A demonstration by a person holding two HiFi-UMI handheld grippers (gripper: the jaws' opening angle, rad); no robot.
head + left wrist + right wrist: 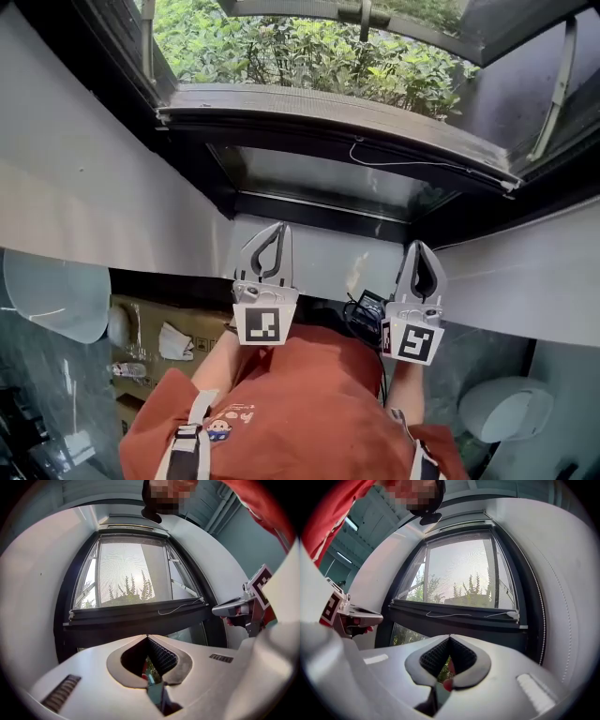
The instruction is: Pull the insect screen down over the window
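Two hand-held grippers, the left gripper (280, 228) and the right gripper (419, 246), both clenched on nothing, point side by side at one black-framed window (64, 602). Its single insect screen (124, 571), a fine grey mesh, covers the upper pane down to a black bar (136, 616) carrying one white cord (179, 606).

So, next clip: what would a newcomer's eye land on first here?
A dark-framed window with greenery outside fills the top of the head view, and a dark bar with a white cord runs across it. Below, the left gripper and right gripper sit side by side, fingers shut on nothing, clear of the bar. The person's red top fills the bottom.
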